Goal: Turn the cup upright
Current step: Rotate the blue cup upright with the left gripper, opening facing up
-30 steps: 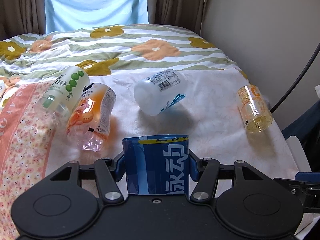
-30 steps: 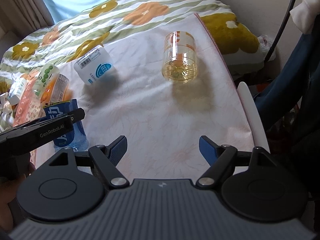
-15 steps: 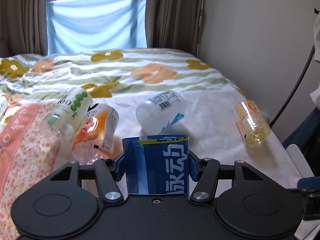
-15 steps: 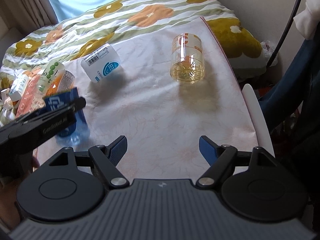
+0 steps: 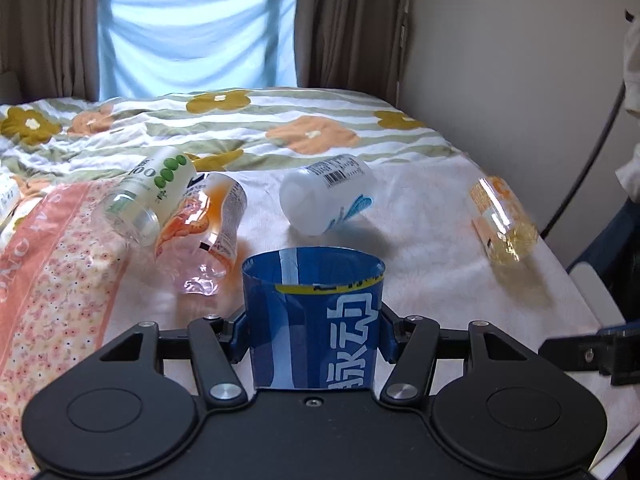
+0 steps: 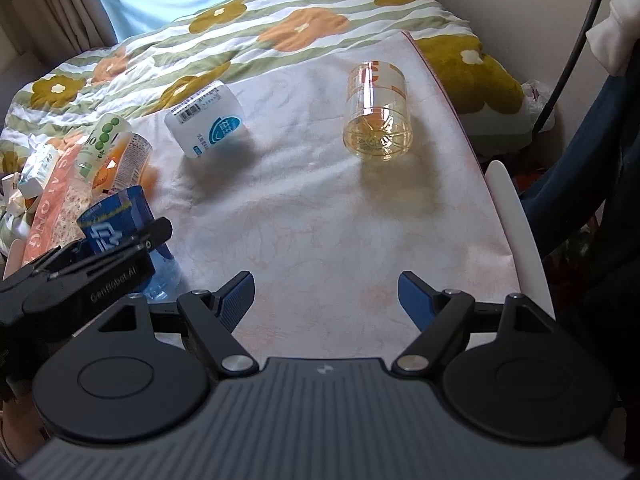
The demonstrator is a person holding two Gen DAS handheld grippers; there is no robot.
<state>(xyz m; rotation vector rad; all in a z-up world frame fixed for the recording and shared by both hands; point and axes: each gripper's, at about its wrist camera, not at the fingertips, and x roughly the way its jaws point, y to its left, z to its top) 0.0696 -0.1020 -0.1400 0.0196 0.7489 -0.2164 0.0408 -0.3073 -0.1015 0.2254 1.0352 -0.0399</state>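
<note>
My left gripper (image 5: 314, 330) is shut on a blue cup (image 5: 316, 320) cut from a labelled bottle, open end up, standing nearly upright on the pale cloth. The right wrist view shows the same cup (image 6: 116, 224) held from the side by the left gripper (image 6: 132, 248). My right gripper (image 6: 326, 298) is open and empty above the near part of the cloth. A clear orange-printed cup (image 6: 378, 114) lies on its side far right; it also shows in the left wrist view (image 5: 502, 220).
A white bottle-cup (image 5: 326, 200) lies on its side mid-cloth. A green-dotted cup (image 5: 154, 192) and a clear orange cup (image 5: 202, 228) lie at the left. The flowered quilt (image 5: 312, 136) lies behind. A dark cable (image 6: 576, 40) hangs at the right by the bed edge.
My left gripper has tilted upward with the blue cup, bringing its open rim and the window into view. The right gripper has pulled back a little.
</note>
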